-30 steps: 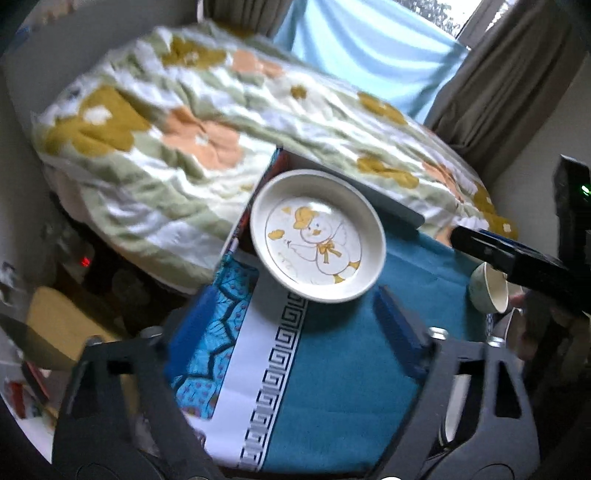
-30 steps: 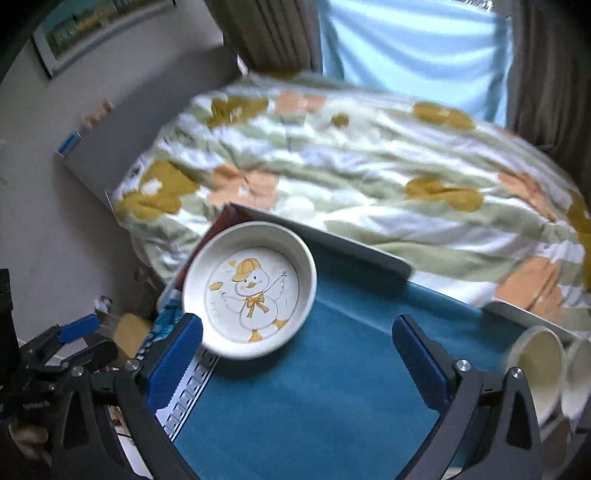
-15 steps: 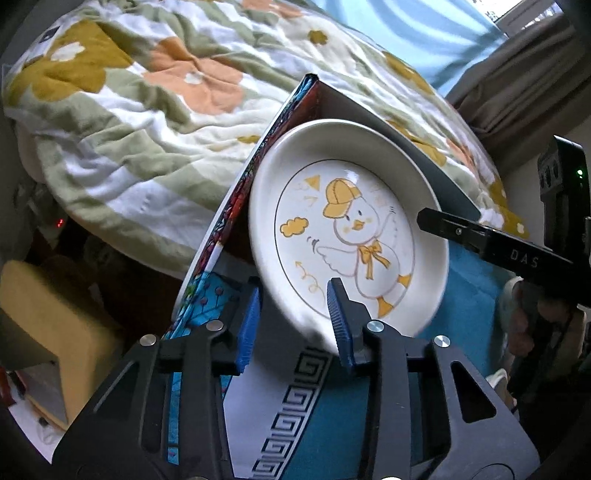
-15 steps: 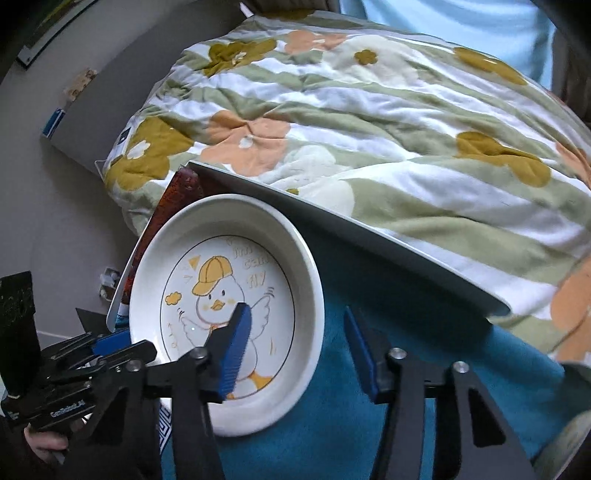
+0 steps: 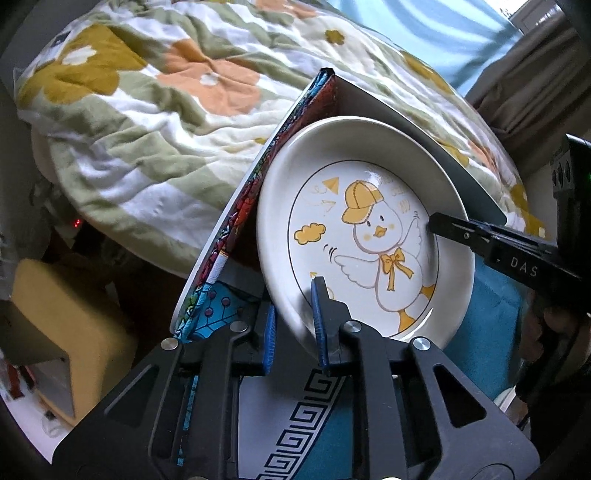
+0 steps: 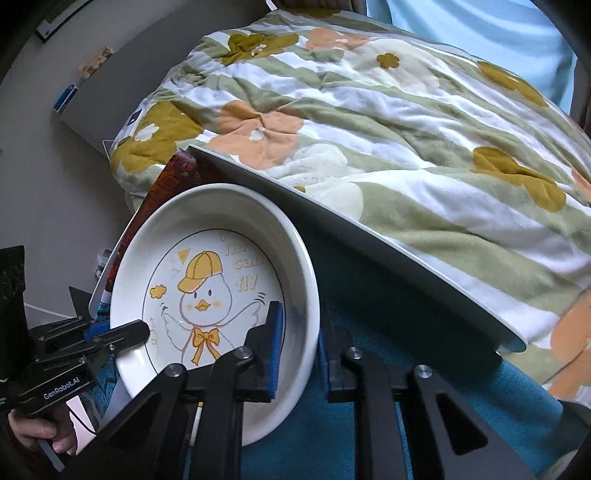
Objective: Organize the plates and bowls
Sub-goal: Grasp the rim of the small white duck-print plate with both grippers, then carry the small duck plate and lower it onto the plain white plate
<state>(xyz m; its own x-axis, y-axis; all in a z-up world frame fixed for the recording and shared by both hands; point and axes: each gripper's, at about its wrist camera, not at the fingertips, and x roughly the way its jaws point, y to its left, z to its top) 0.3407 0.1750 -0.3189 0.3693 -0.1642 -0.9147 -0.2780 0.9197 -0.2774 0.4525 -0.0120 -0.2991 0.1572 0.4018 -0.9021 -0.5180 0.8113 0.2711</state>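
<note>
**Barely begun: one plate gripped, nothing sorted yet**

Only the duck plate [image 5: 364, 236] is in hand. The left gripper [image 5: 293, 325] is closing on its near rim; the right gripper [image 6: 299, 354] is clamped on the opposite rim. It sits between both jaws on the table [image 6: 369, 435], not yet moved.

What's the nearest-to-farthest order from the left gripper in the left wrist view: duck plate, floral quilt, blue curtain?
1. duck plate: its rim sits between the closing jaws of the left gripper.
2. floral quilt: beyond the plate, up left.
3. blue curtain: behind the quilt, top.
</note>
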